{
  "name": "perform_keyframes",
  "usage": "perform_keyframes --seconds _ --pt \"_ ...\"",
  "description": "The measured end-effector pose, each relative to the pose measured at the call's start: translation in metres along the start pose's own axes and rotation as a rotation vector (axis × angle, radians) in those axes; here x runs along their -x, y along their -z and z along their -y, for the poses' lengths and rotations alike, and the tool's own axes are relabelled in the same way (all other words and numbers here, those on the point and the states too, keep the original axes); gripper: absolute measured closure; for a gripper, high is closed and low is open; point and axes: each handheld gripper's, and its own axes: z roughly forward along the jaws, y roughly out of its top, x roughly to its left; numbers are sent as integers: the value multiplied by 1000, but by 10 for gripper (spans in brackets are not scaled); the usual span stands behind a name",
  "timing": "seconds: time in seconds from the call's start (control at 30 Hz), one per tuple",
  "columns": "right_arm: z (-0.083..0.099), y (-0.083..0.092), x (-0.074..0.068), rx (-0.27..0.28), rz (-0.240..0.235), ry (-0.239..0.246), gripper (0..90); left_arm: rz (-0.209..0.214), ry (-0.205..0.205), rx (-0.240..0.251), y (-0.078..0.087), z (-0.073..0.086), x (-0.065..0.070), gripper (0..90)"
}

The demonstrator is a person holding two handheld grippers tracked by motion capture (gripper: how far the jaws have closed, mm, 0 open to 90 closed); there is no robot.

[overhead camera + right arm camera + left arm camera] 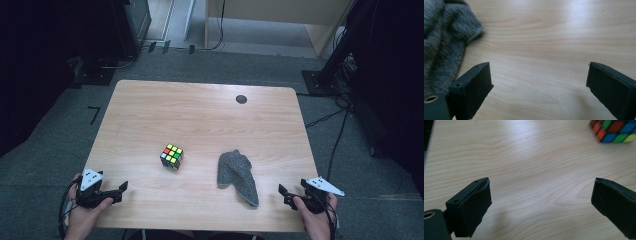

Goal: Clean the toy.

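A scrambled colour cube [171, 156] stands near the middle of the wooden table [200, 115]. To its right lies a crumpled grey knitted sock [237, 176]. My left gripper [121, 190] hovers low over the table's front left corner, held in a hand. Its jaws are wide apart with bare wood between them, and the cube [615, 130] sits at the top right of the left gripper view. My right gripper [283, 194] is at the front right, open, just right of the sock's lower end. The sock [445, 40] lies at the left of the right gripper view, beyond the left jaw.
A small dark round cap [241, 99] is set into the table near its far right edge. Grey floor surrounds the table, with cables [330, 117] and a dark stand [330, 70] at the right and equipment at the back left.
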Motion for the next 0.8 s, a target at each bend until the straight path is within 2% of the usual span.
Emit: perform_keyframes --seconds 0.1,0.17,0.27,0.4,0.47,0.53,0.63,0.8 --pt "6 -4 3 -26 24 17 59 -11 5 -14 -1 2 -3 31" --pt "6 -4 3 -41 29 22 60 -32 -15 -21 -1 2 -2 31" --pt "6 -5 2 -53 54 49 66 -37 -25 -49 -4 3 0 31" --pt "7 -7 -3 -92 118 138 83 -55 -48 -88 -8 4 3 31" --pt "7 -8 -3 -95 108 139 84 -58 -55 -84 -8 5 4 29" --pt "7 -8 -3 -95 108 138 84 -50 -59 -84 -8 5 4 28" --pt "7 -8 -3 -95 108 138 83 27 -46 -95 -11 5 1 29" --pt "7 -8 -3 -95 108 138 83 30 -51 -96 -12 4 1 27"
